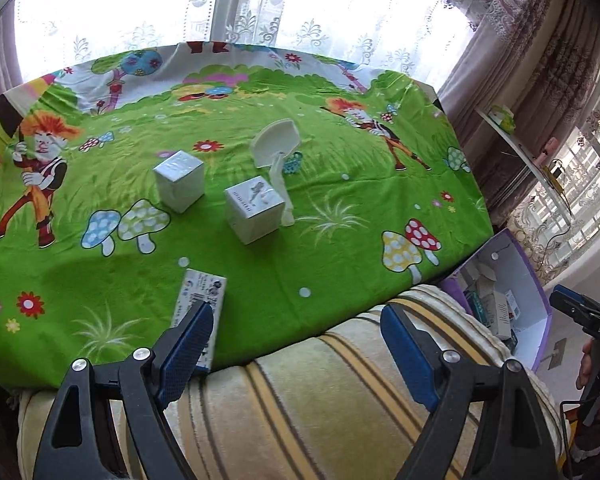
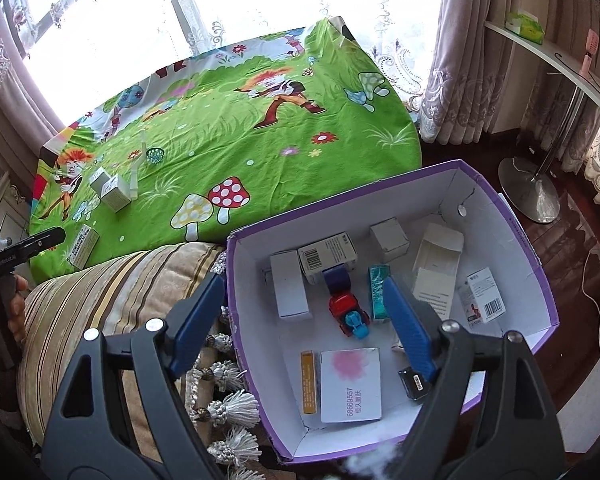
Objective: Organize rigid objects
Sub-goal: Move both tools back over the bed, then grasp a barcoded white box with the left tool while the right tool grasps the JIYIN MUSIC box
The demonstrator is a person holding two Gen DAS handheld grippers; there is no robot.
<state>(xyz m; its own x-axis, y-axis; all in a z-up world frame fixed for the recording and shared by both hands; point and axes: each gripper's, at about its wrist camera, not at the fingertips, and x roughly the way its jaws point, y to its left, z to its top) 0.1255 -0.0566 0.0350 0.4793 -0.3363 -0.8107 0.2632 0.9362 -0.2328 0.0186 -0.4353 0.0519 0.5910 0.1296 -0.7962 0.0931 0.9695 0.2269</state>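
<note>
My left gripper (image 1: pixel 296 344) is open and empty over the near edge of the green cartoon cloth (image 1: pixel 340 184). A flat printed box (image 1: pixel 199 316) lies just beyond its left finger. Two silver cube boxes (image 1: pixel 179 180) (image 1: pixel 253 208) and a white folding fan (image 1: pixel 277 148) lie mid-table. My right gripper (image 2: pixel 300 324) is open and empty above a purple-rimmed white box (image 2: pixel 500 216) that holds several small cartons, a red and blue toy truck (image 2: pixel 346 304) and a pink-marked card box (image 2: pixel 350 384).
A striped cushion with tassels (image 2: pixel 112 288) sits between the table and the purple box. A teal ring (image 1: pixel 293 162) lies by the fan. A shelf (image 2: pixel 572 68) and a metal stand base (image 2: pixel 530 188) are at the right, over a dark wood floor.
</note>
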